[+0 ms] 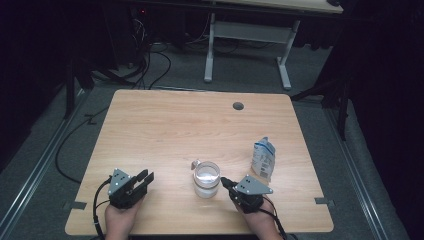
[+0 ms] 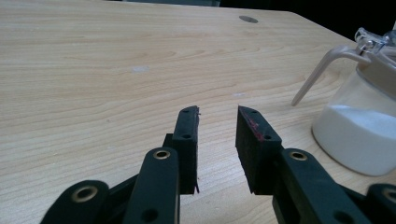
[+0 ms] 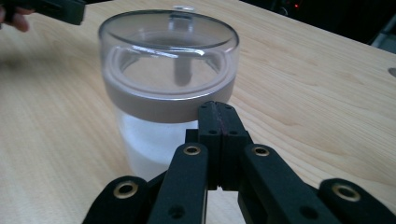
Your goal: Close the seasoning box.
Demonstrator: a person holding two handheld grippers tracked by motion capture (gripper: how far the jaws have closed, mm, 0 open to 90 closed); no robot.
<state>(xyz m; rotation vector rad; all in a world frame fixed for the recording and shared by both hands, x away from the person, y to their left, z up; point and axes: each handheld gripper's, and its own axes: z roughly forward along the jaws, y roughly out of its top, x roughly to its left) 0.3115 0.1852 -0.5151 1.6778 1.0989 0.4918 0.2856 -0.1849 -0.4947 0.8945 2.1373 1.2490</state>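
The left gripper (image 1: pixel 145 178) is being held well to the left of the jar (image 1: pixel 206 178), low over the table (image 1: pixel 165 125); its jaws are being kept partly apart, with nothing between them and nothing touched. The jar, part-filled with white powder and capped by a clear lid (image 3: pixel 169 35), is being kept standing near the table's front edge. Just right of the jar, the right gripper (image 1: pixel 224 181) is being held with its jaws pressed together on nothing, tips at the jar's brown band (image 3: pixel 159 100). A pouch (image 1: pixel 263 159) is being left farther right.

Lidded clear jar (image 1: pixel 206 178) — upright, white powder inside.
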